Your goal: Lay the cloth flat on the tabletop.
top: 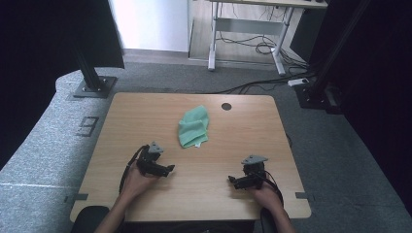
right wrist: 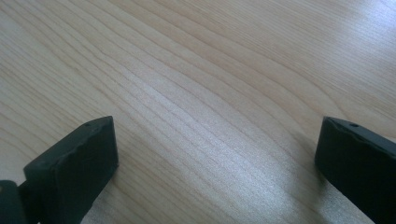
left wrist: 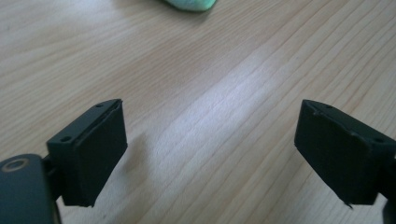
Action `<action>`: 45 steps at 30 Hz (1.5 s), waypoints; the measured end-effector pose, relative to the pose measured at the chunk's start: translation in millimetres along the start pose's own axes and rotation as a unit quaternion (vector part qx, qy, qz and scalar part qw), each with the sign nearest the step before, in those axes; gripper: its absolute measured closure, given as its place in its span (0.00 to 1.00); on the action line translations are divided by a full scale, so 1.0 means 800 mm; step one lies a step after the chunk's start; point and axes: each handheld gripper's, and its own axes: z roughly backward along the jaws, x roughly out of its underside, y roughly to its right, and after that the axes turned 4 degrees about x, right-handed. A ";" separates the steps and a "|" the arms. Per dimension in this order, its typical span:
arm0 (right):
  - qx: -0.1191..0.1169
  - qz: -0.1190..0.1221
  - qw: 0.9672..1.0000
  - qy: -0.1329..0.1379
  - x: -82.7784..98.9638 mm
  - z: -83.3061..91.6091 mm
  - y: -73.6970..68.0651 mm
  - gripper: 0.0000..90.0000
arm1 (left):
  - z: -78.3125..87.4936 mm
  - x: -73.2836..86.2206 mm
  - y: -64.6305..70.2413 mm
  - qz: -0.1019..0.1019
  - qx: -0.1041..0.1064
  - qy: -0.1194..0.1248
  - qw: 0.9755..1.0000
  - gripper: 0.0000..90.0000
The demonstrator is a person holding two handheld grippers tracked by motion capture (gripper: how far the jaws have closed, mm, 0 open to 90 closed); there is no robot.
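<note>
A crumpled green cloth lies on the wooden table, a little beyond its middle; its near edge peeks in at the top of the left gripper view. My left gripper rests low over the table at the near left, pointing right, jaws wide apart with bare wood between them. My right gripper sits at the near right, pointing left, open over bare wood. The cloth lies well beyond both grippers.
A dark round hole sits in the tabletop near the far edge. Black frame posts stand on the grey floor beyond the table, left and right. A desk frame with cables stands farther back.
</note>
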 end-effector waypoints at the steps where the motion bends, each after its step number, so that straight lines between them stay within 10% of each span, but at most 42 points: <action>1: 0.000 0.000 1.000 0.000 0.000 0.000 0.000 0.00 | -0.001 -0.003 0.000 0.000 0.002 0.002 1.000 0.13; 45: 0.000 0.001 1.000 0.001 0.000 0.000 0.000 0.00 | -0.067 -0.155 -0.002 -0.063 0.022 0.014 0.998 0.43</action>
